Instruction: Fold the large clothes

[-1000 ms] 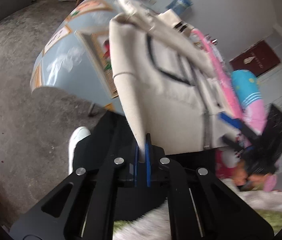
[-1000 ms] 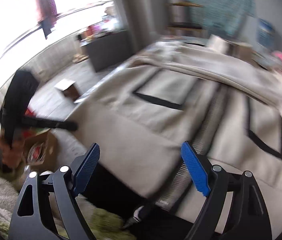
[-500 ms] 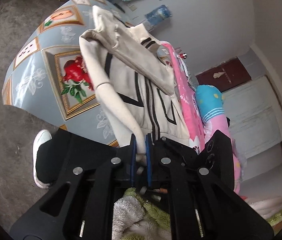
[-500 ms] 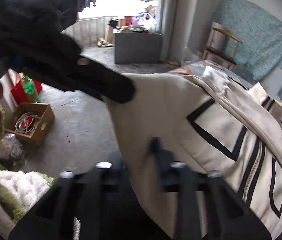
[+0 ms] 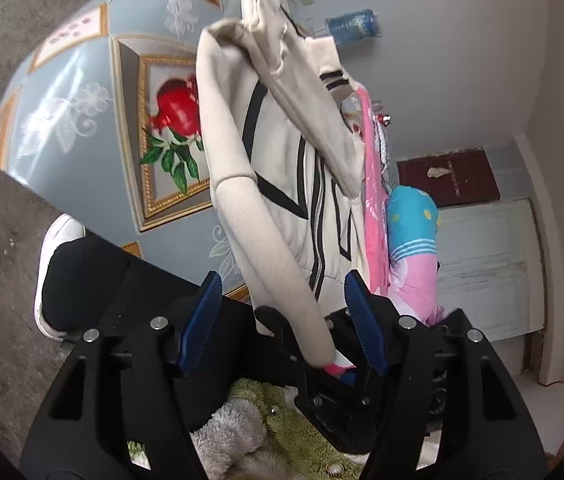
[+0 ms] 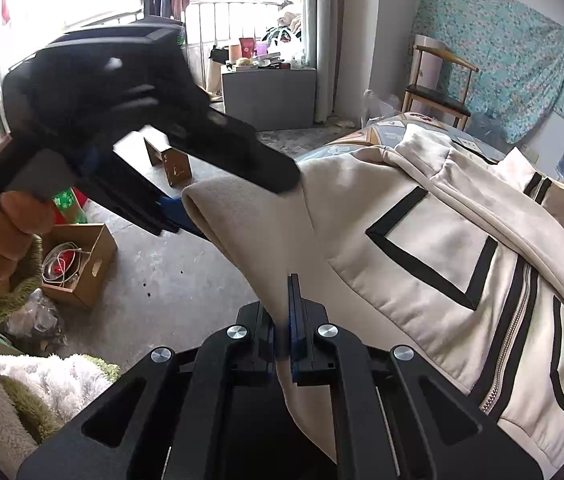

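Sleeve handover at the near edge of the cloth-covered table.

Left of frame, the left gripper (image 5: 282, 320) has just been opening; its blue pads stand clear of the cream jacket's (image 6: 442, 248) sleeve (image 5: 266, 240) hanging between them. Lower centre, the right gripper (image 6: 284, 332) is clamped on that sleeve's fabric. Advice: draw the sleeve taut before laying it across the zip (image 6: 510, 340) at right. The tablecloth (image 5: 82, 128) seems to bear print, unreadable; no brands legible.

I saw a cardboard box (image 6: 82, 264) on the concrete floor (image 6: 170, 280) and a wooden chair (image 6: 440, 86) beside a teal patterned cloth (image 6: 502, 64). A grey cabinet (image 6: 268, 96) stood under the window.
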Demonstrator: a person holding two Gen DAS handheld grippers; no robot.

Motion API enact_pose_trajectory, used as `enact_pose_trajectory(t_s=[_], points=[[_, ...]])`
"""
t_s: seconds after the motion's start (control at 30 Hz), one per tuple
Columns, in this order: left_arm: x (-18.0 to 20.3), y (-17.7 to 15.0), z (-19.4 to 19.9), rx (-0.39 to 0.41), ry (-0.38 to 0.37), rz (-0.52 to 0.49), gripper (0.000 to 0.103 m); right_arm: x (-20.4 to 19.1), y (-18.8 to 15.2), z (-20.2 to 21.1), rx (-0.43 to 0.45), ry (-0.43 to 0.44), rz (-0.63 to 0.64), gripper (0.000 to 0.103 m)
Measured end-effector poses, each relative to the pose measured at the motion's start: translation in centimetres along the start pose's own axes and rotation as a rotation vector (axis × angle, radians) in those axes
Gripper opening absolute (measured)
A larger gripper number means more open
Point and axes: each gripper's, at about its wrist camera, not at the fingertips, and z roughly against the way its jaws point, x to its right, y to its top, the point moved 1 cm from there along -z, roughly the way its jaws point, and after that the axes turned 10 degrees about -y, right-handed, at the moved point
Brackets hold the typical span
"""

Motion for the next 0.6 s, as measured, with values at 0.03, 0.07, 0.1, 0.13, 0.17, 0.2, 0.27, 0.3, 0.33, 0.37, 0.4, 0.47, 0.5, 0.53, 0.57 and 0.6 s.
enact_pose_trajectory(t_s=[0.03, 0.07, 0.1, 0.13, 0.17, 0.2, 0.27, 0.3, 0.33, 0.37, 0.4, 0.47, 0.5, 0.53, 0.57, 0.6], points=[[-0.1, 0.1, -0.5, -0.010, 0.007, 0.005, 0.061, 0.0, 0.0, 0.0, -0.001, 0.002, 0.000, 0.006], [-0.2, 0.1, -1.0, -0.020, 0.015, 0.009, 0.060, 0.0, -0.1, 0.0, -0.002, 0.004, 0.000, 0.006], [-0.3, 0.2, -1.6, -0.031, 0.023, 0.016, 0.059, 0.0, -0.2, 0.0, -0.002, 0.004, 0.001, 0.006], [-0.5, 0.2, -2.1, -0.037, 0.032, 0.023, 0.059, -0.1, -0.2, 0.1, 0.000, 0.006, 0.000, 0.006], [-0.5, 0.2, -2.5, -0.041, 0.051, 0.022, 0.055, 0.0, -0.3, 0.1, 0.002, 0.006, -0.001, 0.006], [-0.5, 0.2, -2.9, -0.047, 0.070, 0.012, 0.051, 0.0, -0.4, 0.3, 0.006, 0.007, -0.004, 0.006], [-0.3, 0.0, -3.5, -0.062, 0.109, -0.013, 0.030, 0.2, -0.6, 0.5, 0.009, 0.014, -0.015, 0.006], [-0.2, 0.0, -3.7, -0.067, 0.124, -0.032, 0.026, 0.4, -0.8, 0.6, 0.005, 0.025, -0.027, 0.006], [0.0, -0.1, -3.8, -0.069, 0.143, -0.056, 0.021, 0.7, -1.0, 0.7, 0.001, 0.034, -0.038, 0.007], [0.5, -0.3, -4.1, -0.072, 0.182, -0.096, 0.016, 0.9, -1.1, 0.9, 0.000, 0.044, -0.054, 0.007], [0.9, -0.5, -4.2, -0.075, 0.217, -0.130, 0.014, 1.4, -1.5, 1.3, -0.003, 0.058, -0.071, 0.008], [1.5, -0.8, -4.4, -0.081, 0.285, -0.189, 0.009, 2.3, -2.1, 2.2, -0.003, 0.054, -0.098, 0.018], [1.7, -0.8, -4.6, -0.084, 0.317, -0.214, 0.007, 3.3, -2.7, 3.1, -0.006, 0.040, -0.132, 0.024], [1.9, -1.0, -4.8, -0.088, 0.359, -0.247, 0.005, 4.5, -3.3, 3.8, -0.012, 0.023, -0.177, 0.035], [2.1, -1.2, -4.9, -0.092, 0.394, -0.279, 0.005, 6.2, -4.2, 4.7, -0.023, 0.004, -0.235, 0.042], [2.3, -1.4, -5.1, -0.095, 0.414, -0.298, 0.005, 7.5, -5.0, 5.4, -0.036, -0.016, -0.283, 0.045]])
